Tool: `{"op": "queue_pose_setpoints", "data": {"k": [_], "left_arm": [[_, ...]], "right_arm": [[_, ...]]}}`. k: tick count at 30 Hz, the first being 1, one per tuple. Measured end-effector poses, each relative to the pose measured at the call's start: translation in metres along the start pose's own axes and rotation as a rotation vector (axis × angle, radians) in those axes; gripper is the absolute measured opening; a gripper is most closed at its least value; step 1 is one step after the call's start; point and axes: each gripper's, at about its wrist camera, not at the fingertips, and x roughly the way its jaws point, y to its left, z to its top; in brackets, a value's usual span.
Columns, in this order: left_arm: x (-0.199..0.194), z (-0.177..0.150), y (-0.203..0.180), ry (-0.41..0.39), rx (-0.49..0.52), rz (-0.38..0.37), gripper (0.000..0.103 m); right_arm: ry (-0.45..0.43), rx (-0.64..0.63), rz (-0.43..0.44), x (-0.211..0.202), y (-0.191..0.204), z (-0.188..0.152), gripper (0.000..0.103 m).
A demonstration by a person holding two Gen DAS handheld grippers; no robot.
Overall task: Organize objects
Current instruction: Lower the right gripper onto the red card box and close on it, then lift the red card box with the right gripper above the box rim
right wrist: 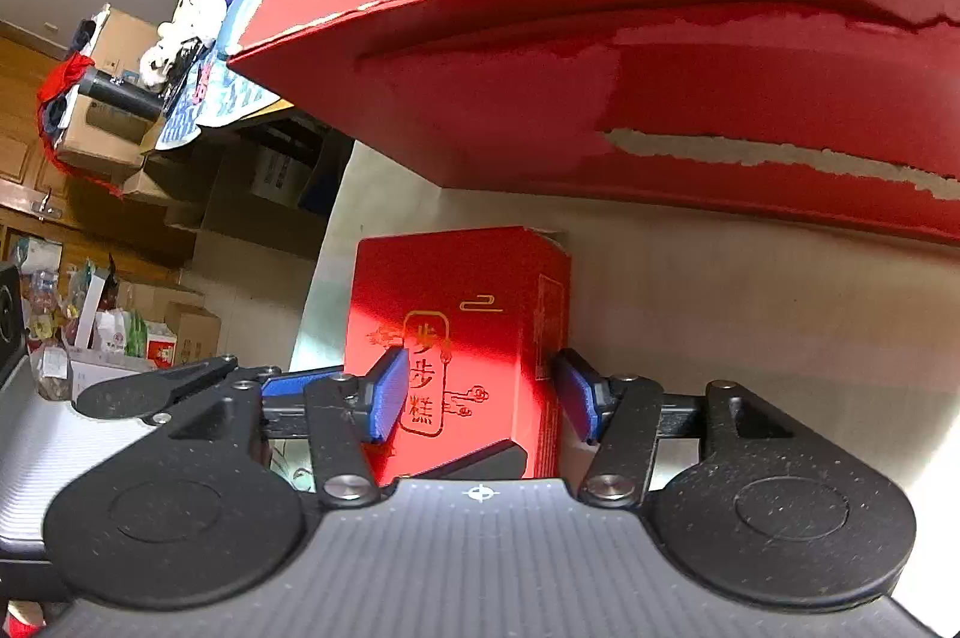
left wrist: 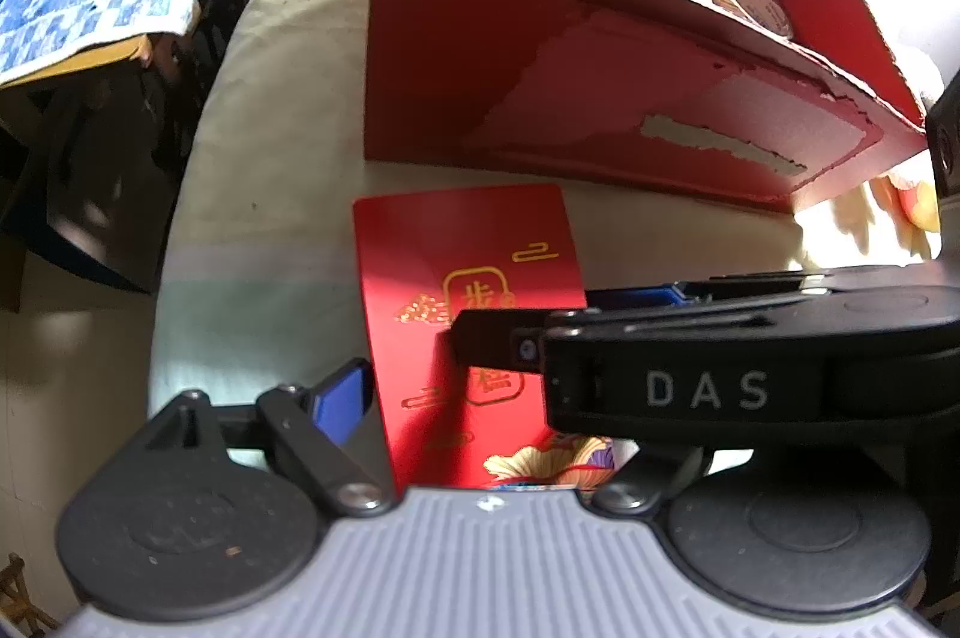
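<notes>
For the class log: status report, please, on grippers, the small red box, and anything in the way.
Right gripper straddles small red box, pads just off it. Left gripper open alongside. Big red carton looms close behind.

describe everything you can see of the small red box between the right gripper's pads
The small red box is a cardboard carton with gold printing: a framed column of Chinese characters, cloud swirls, and flower art near its lower end. It lies on the pale cloth just in front of the big red box, apart from it. The right gripper straddles it, blue pads at both sides; whether they press is unclear. The left gripper hovers over it, open. Its corners look intact.
</notes>
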Motion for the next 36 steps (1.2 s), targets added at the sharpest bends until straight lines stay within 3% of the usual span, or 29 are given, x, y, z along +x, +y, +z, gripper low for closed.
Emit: {"op": "queue_pose_setpoints", "data": {"k": [16, 36], "left_arm": [[0.0, 0.003, -0.02, 0.016, 0.077, -0.01, 0.082], [0.003, 0.01, -0.122, 0.01, 0.363, -0.035, 0.081]], "right_arm": [[-0.011, 0.033, 0.014, -0.019, -0.019, -0.007, 0.052], [-0.155, 0.118, -0.037, -0.079, -0.067, -0.029, 0.052]]}}
